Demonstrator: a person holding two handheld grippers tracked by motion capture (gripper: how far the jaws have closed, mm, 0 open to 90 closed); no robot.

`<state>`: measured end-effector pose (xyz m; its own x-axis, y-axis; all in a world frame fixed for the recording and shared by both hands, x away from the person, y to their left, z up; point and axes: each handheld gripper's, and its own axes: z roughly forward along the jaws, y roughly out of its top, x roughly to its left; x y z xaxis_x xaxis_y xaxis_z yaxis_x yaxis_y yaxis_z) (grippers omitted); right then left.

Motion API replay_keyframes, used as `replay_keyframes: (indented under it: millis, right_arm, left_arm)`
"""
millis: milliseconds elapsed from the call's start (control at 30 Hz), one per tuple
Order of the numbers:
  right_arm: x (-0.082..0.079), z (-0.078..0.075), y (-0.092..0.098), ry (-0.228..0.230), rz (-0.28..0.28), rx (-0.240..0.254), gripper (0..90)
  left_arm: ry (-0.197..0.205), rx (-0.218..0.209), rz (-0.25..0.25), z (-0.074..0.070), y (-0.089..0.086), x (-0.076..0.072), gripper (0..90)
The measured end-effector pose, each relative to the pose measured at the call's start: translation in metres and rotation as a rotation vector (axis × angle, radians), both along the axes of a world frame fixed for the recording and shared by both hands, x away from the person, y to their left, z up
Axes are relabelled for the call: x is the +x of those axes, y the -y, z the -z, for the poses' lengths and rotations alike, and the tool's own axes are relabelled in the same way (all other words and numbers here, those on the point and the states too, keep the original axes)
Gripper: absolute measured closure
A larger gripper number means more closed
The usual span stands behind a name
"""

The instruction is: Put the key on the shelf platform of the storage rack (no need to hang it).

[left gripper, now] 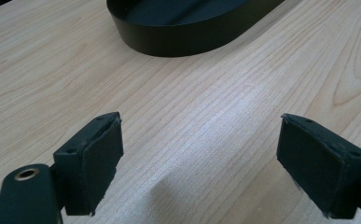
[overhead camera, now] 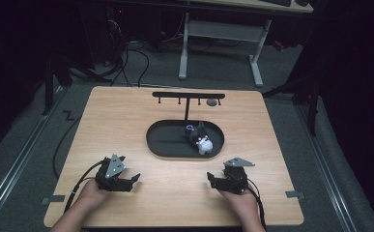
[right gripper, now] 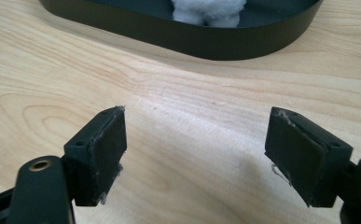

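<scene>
You are holding the left gripper [overhead camera: 126, 181] low over the wooden table [overhead camera: 126, 121], at about 8 o'clock from the black oval tray [overhead camera: 163, 140]. In the left gripper view its jaws are standing wide apart, with nothing between the pads [left gripper: 96, 163], and only bare wood grain is lying under the gripper [left gripper: 201, 163]. The near wall of the tray [left gripper: 187, 39] is showing at 12 o'clock in that view, well apart from the jaws.

You are holding the right gripper [overhead camera: 218, 182] near the front edge too, at about 5 o'clock from the tray. Its jaws are also spread wide and are gripping nothing; in the right gripper view the gripper [right gripper: 197, 158] is pointing over bare table [right gripper: 192, 93], and some pale fluff is sticking to the edges of the pads [right gripper: 106, 154]. The tray wall [right gripper: 215, 44] is lying at 12 o'clock.

Inside the tray, toward its 3 o'clock end, a small plush toy [overhead camera: 200, 138] in black and white is lying. Its white part [right gripper: 208, 10] is showing over the tray rim in the right gripper view. Both grippers are well apart from it.

Behind the tray, at 12 o'clock, a black T-shaped rack with small hooks [overhead camera: 188, 96] is standing upright. A small grey round thing [overhead camera: 212, 102] is sitting near its right end; I cannot tell what it is.
</scene>
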<state>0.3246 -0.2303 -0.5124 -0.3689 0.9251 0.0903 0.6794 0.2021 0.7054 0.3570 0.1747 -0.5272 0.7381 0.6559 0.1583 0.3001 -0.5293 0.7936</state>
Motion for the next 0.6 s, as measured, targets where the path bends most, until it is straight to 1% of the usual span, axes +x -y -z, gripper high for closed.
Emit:
replay_keyframes:
  millis: [33, 67, 133, 200, 233, 267, 300, 333, 367, 400, 433, 533, 600]
  right_arm:
    - [-0.003, 0.0, 0.0, 0.008, -0.003, 0.004, 20.4]
    - [-0.006, 0.001, 0.0, 0.018, -0.012, -0.002, 20.2]
    - [-0.012, 0.001, 0.0, 0.023, -0.024, -0.008, 19.7]
    - [-0.018, 0.001, 0.0, 0.042, -0.031, -0.007, 18.8]
    - [-0.021, 0.002, 0.0, 0.054, -0.031, -0.005, 18.6]
    - [-0.026, 0.003, 0.002, 0.084, -0.031, -0.004, 18.7]
    - [-0.029, 0.005, 0.003, 0.101, -0.029, -0.002, 18.7]
    - [-0.031, 0.007, 0.004, 0.105, -0.033, 0.012, 18.7]
    - [-0.032, 0.007, 0.004, 0.093, -0.046, 0.014, 18.6]
    - [-0.033, 0.008, 0.005, 0.09, -0.053, 0.001, 18.6]
    - [-0.033, 0.008, 0.005, 0.1, -0.051, -0.012, 18.6]
    - [-0.033, 0.009, 0.006, 0.1, -0.045, -0.005, 18.6]
    - [-0.033, 0.011, 0.006, 0.1, -0.046, -0.016, 18.6]
  left_arm:
    - [0.001, -0.001, 0.0, 0.0, 0.0, 0.0, 15.4]
    - [0.0, -0.001, 0.001, 0.0, 0.0, 0.0, 15.3]
    - [-0.002, -0.006, 0.005, 0.0, 0.0, 0.0, 15.4]
    - [-0.001, -0.006, 0.006, 0.0, 0.0, 0.0, 15.4]
    - [0.0, -0.008, 0.005, 0.0, 0.0, 0.0, 15.3]
    - [0.001, -0.008, 0.005, 0.0, 0.0, 0.0, 15.3]
    - [0.002, -0.007, 0.005, 0.0, 0.0, 0.0, 15.3]
    - [0.002, -0.008, 0.006, 0.0, 0.0, 0.0, 15.3]
    - [0.0, -0.009, 0.007, 0.0, 0.0, 0.0, 15.3]
    - [-0.002, -0.008, 0.008, 0.0, 0.0, 0.0, 15.4]
    - [-0.002, -0.007, 0.006, 0.0, 0.0, 0.0, 15.3]
    - [-0.003, -0.01, 0.002, 0.0, 0.0, 0.0, 15.4]
    - [-0.004, -0.012, 0.002, 0.0, -0.001, 0.0, 15.3]
